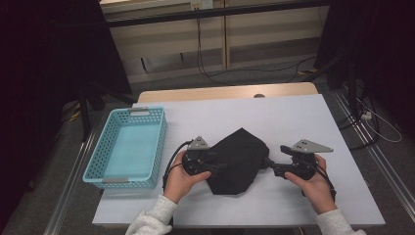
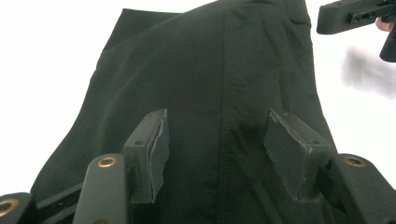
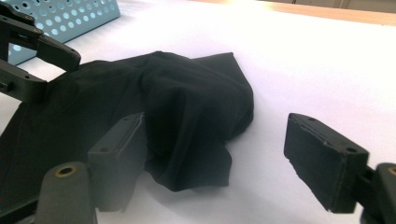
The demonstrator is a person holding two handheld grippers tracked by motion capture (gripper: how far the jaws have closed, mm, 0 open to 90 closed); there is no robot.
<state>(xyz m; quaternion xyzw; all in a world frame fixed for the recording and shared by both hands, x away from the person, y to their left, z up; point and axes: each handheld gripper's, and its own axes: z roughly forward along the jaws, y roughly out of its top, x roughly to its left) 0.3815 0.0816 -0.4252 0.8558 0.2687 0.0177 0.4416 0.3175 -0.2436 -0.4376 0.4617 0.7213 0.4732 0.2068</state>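
Note:
A black cloth [image 1: 237,159] lies crumpled on the white table sheet [image 1: 293,122], between my two grippers. My left gripper [image 1: 220,164] reaches over the cloth's left edge. In the left gripper view its jaws [image 2: 217,126] stand apart above the dark fabric [image 2: 210,70], and the pads do not press on it. My right gripper [image 1: 268,161] sits at the cloth's right edge. In the right gripper view it [image 3: 215,135] is open, with a bunched fold of the cloth [image 3: 177,107] beside its left jaw and bare sheet between the pads.
A light blue perforated basket [image 1: 98,156] stands on the left of the table, with nothing in it; its corner [image 3: 70,18] appears in the right gripper view. Each gripper view catches the other gripper: the right one [image 2: 355,16], the left one [image 3: 37,56]. Cables run across the floor beyond.

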